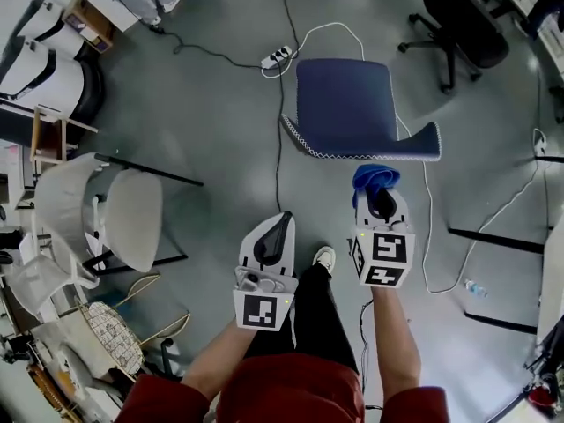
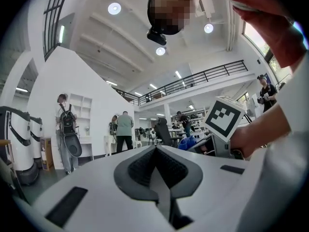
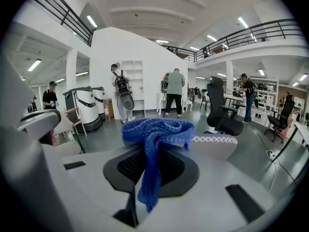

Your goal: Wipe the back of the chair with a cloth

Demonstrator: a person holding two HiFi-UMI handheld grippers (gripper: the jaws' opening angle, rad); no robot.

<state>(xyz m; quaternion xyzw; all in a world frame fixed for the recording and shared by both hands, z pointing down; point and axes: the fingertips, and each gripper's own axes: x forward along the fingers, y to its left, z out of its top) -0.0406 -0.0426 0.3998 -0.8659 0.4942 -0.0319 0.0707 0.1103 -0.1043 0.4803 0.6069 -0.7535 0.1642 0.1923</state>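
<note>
Head view, seen from above. We hold the right claw (image 1: 381, 201) in front of the body. Its jaws are pinched on a blue knitted cloth (image 1: 374, 178), which bunches over the jaw tips. The cloth lies just beside the top edge of the chair back (image 1: 361, 151), a dark blue band trimmed with white zigzag stitching. We cannot tell whether cloth and back touch. The chair (image 1: 344, 95) stands on the grey floor (image 1: 211, 122), its seat on the far side of the back from us. The left claw (image 1: 282, 222) hangs lower and to the left, well apart from the chair, above our dark trouser leg and a white shoe (image 1: 324, 256).

Right gripper view. The cloth (image 3: 157, 132) is caught between the dark jaw pads. One end drapes down over them, and the rest is heaped above. The stitched chair edge (image 3: 215, 140) shows just behind the cloth.

Left gripper view. The left claw (image 2: 157, 166) has its jaws pressed together with nothing between them. To its right we see the marker cube (image 2: 223, 118) of the right claw and a small part of the cloth (image 2: 187, 142).

Surroundings in the head view. A white chair (image 1: 132, 214) stands at the left. A power strip (image 1: 276, 57) and its cables lie beyond the blue chair. A black office chair (image 1: 458, 16) stands at the upper right.
</note>
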